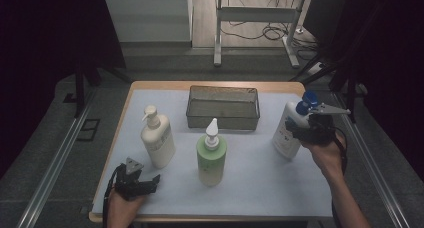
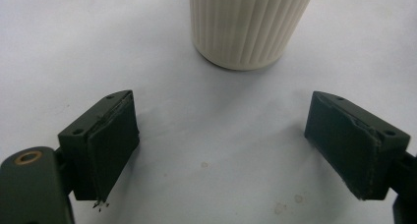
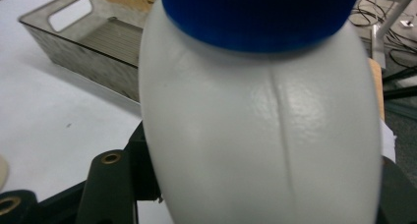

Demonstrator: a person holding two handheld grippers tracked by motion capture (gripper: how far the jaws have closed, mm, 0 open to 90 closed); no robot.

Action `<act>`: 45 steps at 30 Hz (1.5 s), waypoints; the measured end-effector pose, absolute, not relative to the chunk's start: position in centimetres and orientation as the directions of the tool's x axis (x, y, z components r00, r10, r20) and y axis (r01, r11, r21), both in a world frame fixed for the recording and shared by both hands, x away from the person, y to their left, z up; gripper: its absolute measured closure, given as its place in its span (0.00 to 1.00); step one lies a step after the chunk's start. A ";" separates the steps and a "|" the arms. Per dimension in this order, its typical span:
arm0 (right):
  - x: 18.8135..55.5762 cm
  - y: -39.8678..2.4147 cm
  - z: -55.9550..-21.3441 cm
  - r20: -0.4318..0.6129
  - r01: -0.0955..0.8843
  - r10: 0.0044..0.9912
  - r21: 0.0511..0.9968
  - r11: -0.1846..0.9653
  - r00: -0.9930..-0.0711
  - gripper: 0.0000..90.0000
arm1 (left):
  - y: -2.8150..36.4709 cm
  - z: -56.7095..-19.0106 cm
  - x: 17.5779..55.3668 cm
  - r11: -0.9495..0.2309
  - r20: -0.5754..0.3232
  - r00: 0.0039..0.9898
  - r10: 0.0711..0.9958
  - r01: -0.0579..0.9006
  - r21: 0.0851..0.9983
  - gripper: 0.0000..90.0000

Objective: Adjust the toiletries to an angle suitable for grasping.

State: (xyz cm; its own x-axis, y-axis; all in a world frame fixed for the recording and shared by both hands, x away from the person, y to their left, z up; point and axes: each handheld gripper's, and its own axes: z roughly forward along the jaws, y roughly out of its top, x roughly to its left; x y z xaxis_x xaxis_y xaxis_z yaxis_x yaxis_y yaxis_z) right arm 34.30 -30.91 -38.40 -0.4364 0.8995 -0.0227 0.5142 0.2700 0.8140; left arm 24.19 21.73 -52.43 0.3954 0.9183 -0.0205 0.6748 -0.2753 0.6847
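We have the tall white plastic bottle with the blue pump cap (image 1: 289, 130) in hand at the right end of the counter (image 1: 260, 183), and the right gripper (image 1: 311, 127) is on it: in the right gripper view the bottle's (image 3: 260, 135) rounded shoulder sits between the two black fingers, which pinch its body just below the blue cap (image 3: 260, 15). From the high view the bottle leans, its base towards the middle of the counter and its cap tipped out towards our right hand, so its long axis runs slanted rather than plumb. What the next move turns on, as we judge it, is where the grey metal mesh basket (image 1: 223, 122) lies from this grip: up the counter and to the left of the bottle, near but apart from it, its long side running across the counter. The right gripper view bears this out, with the basket (image 3: 74, 47) behind and to the left of the bottle's shoulder. Our right hand is far nearer to the basket than our left. The left gripper (image 1: 150, 182) rests low at the near left corner, its fingers (image 2: 110, 145) spread wide with nothing between them; the ribbed cream pump bottle (image 2: 248, 27) stands just ahead of them, untouched. The green pump bottle (image 1: 212, 160) stands upright mid-counter, clear of both hands.
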 end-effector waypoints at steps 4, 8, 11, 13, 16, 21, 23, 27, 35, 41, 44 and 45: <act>34.0 -30.3 -37.6 -0.021 0.502 0.889 0.819 0.278 -0.458 0.44 | 21.7 -52.4 24.2 -0.275 -0.020 0.395 0.918 0.675 0.685 0.14; 33.9 -29.6 -36.9 -0.016 0.497 0.878 0.819 0.286 -0.479 0.44 | 21.7 -52.4 24.2 -0.275 -0.021 0.395 0.918 0.675 0.685 0.14; 33.9 -29.0 -36.5 -0.011 0.493 0.872 0.822 0.287 -0.489 0.44 | 21.7 -52.4 24.2 -0.274 -0.022 0.394 0.919 0.675 0.685 0.14; 34.0 -28.7 -36.2 -0.009 0.490 0.868 0.822 0.289 -0.497 0.44 | 21.7 -52.4 24.2 -0.275 -0.021 0.395 0.918 0.675 0.685 0.14; 34.1 -28.1 -35.8 -0.003 0.490 0.863 0.822 0.290 -0.505 0.44 | 21.7 -52.4 24.2 -0.275 -0.021 0.395 0.918 0.675 0.685 0.14; 34.2 -27.2 -35.1 0.016 0.492 0.851 0.821 0.288 -0.525 0.44 | 21.7 -52.4 24.2 -0.274 -0.022 0.395 0.918 0.675 0.685 0.14; 34.3 -26.9 -34.8 0.020 0.489 0.846 0.823 0.289 -0.533 0.44 | 21.7 -52.4 24.2 -0.275 -0.021 0.395 0.918 0.675 0.685 0.14; 34.5 -26.0 -34.2 0.011 0.479 0.837 0.824 0.303 -0.548 0.44 | 21.7 -52.4 24.2 -0.274 -0.022 0.395 0.918 0.675 0.685 0.14; 35.0 -24.3 -32.9 0.000 0.467 0.824 0.823 0.322 -0.567 0.44 | 21.7 -52.4 24.2 -0.275 -0.022 0.395 0.918 0.676 0.684 0.14; 35.6 -23.3 -32.3 0.010 0.464 0.817 0.827 0.318 -0.577 0.44 | 21.7 -52.4 24.2 -0.275 -0.022 0.395 0.918 0.676 0.684 0.14; 35.8 -22.8 -32.0 0.011 0.461 0.815 0.829 0.316 -0.579 0.44 | 21.7 -52.4 24.2 -0.273 -0.023 0.395 0.919 0.676 0.685 0.14; 35.9 -22.6 -31.8 0.010 0.459 0.814 0.830 0.318 -0.581 0.44 | 21.7 -52.4 24.2 -0.274 -0.023 0.395 0.918 0.676 0.684 0.14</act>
